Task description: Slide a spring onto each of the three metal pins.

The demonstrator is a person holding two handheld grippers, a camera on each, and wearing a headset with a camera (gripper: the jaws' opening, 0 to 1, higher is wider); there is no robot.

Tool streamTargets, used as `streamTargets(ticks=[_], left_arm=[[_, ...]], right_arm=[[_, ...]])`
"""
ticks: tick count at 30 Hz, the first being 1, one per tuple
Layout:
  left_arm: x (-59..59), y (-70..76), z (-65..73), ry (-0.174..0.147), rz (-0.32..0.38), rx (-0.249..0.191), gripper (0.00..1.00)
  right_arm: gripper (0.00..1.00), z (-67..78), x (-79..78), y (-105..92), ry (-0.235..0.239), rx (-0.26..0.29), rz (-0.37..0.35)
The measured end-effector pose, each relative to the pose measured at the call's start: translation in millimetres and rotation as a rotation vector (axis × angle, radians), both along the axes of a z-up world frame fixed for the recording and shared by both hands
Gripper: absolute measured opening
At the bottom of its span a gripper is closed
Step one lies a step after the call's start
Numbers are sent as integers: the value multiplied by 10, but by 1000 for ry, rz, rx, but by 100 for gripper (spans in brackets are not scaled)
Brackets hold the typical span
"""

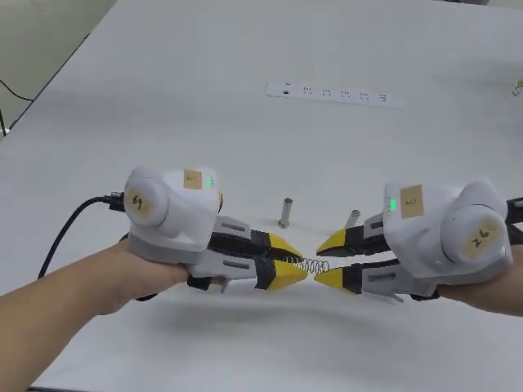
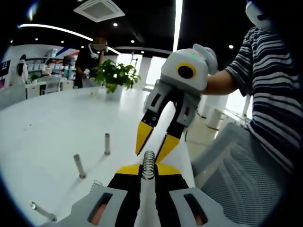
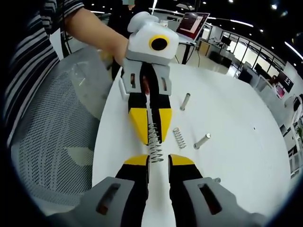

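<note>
A small coil spring is held level above the white table, with my left gripper shut on one end. My right gripper faces it, jaws open around the spring's free end. In the left gripper view the spring stands between the yellow tips of my left gripper, and the right gripper straddles its top. The right gripper view has the spring reaching between my right gripper's tips. One metal pin stands upright behind; a second pin is partly hidden.
A loose spring lies on the table beside a pin. A white power strip lies at the far side. A black cable trails from the left gripper. A mesh chair is at the table's edge.
</note>
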State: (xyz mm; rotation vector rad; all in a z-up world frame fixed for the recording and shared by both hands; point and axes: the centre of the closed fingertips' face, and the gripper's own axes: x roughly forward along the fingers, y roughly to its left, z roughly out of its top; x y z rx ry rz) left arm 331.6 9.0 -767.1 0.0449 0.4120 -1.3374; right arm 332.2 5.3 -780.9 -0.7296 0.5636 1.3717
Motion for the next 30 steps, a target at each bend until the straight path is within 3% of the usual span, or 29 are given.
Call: streamTargets(ticks=[11,17,30], left_arm=[[-41,-5,27,7,-12,-4,2],[-43,13,27,12,-14,-5,3],[-35,47,1,20,-16,1,3]], right_arm=[[8,-32,-51,14,-1,21,18],[8,9,-64,19,-37,23,48],[7,239,-76,79,-99,24,104]])
